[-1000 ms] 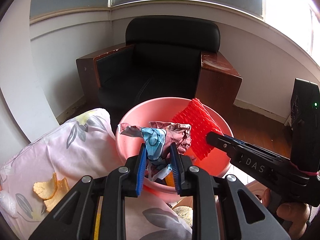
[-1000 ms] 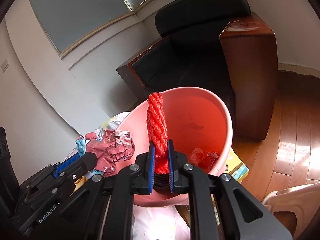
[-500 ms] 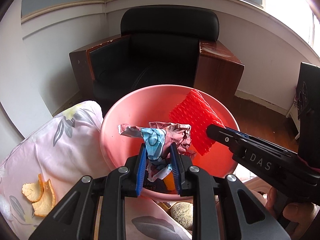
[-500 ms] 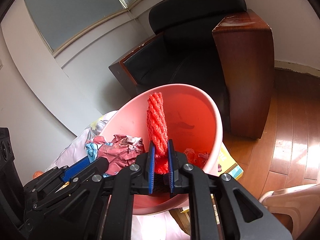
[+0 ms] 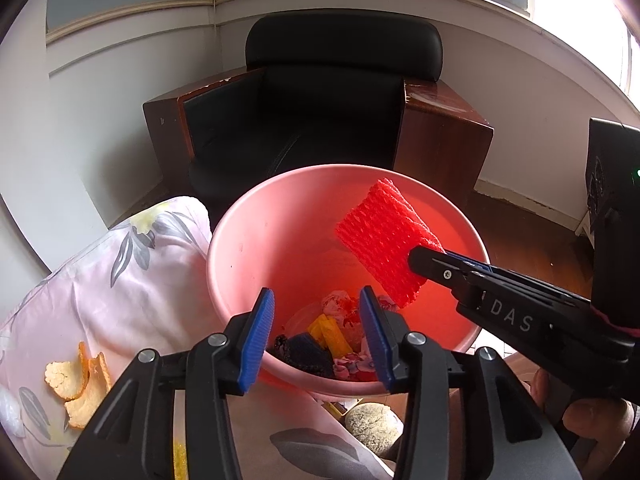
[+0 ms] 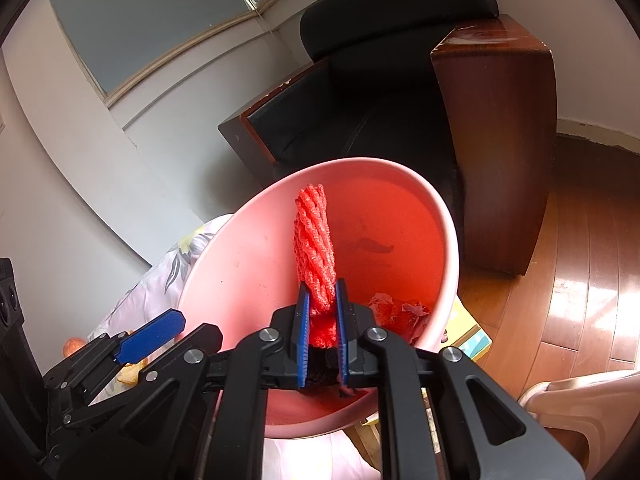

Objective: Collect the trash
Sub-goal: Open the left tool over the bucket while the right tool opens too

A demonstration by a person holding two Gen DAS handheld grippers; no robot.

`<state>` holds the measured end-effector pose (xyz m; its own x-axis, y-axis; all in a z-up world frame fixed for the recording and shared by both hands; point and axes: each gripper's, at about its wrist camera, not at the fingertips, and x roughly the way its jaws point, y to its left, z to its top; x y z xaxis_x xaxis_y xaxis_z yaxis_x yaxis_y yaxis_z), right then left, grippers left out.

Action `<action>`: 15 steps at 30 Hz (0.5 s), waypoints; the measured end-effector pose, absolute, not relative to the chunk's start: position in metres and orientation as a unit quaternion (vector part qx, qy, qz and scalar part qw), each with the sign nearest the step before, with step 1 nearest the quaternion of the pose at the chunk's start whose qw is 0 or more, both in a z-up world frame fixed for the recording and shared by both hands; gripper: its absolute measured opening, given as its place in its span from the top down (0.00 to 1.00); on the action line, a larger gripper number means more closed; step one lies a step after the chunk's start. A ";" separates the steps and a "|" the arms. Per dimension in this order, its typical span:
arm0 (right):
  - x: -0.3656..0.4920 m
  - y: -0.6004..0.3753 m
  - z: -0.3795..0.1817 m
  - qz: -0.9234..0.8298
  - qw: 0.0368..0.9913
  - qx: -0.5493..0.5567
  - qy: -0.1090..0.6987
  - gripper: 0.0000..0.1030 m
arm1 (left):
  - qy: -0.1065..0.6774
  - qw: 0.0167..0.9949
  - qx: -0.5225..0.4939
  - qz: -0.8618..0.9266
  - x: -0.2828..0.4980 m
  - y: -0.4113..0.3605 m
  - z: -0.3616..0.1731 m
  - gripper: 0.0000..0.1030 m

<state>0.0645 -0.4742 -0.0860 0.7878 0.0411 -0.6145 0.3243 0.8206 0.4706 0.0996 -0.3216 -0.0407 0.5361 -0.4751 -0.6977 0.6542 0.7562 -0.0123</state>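
Note:
A pink plastic bin (image 5: 240, 216) stands at the bed's edge and also shows in the right wrist view (image 6: 224, 256). My left gripper (image 5: 318, 326) is open and empty over the bin's near rim. Several crumpled scraps of trash (image 5: 328, 340) lie at the bin's bottom. My right gripper (image 6: 322, 312) is shut on a red foam net (image 6: 314, 248), held upright over the bin's mouth. The foam net (image 5: 386, 236) and right gripper (image 5: 428, 256) show in the left wrist view too. Orange peel (image 5: 76, 384) lies on the floral bedding.
Pink floral bedding (image 5: 120, 280) lies left of the bin. A black armchair with wooden arms (image 5: 320, 120) stands behind it. A round stone-like lump (image 5: 374, 420) sits below the bin. Wooden floor (image 6: 580, 280) and a plastic chair (image 6: 580, 400) lie to the right.
My left gripper opened and let the crumpled foil wrapper drop into the bin. Both grippers moved closer over the bin. The right gripper still holds the foam net.

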 end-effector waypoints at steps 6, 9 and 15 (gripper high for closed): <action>0.067 -0.477 -0.087 -0.075 0.896 0.297 0.322 0.88 | 0.354 0.871 0.112 -0.323 0.097 -0.312 -0.033 0.52; 0.068 -0.477 -0.088 -0.074 0.893 0.300 0.327 0.87 | 0.352 0.872 0.107 -0.323 0.095 -0.307 -0.030 0.51; 0.064 -0.474 -0.083 -0.070 0.895 0.297 0.326 0.69 | 0.345 0.875 0.099 -0.324 0.087 -0.296 -0.020 0.51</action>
<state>0.0641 -0.4742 -0.0833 0.7773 0.0690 -0.6254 0.3191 0.8134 0.4863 0.0870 -0.2961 -0.0202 0.5523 -0.4985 -0.6682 0.6349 0.7709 -0.0504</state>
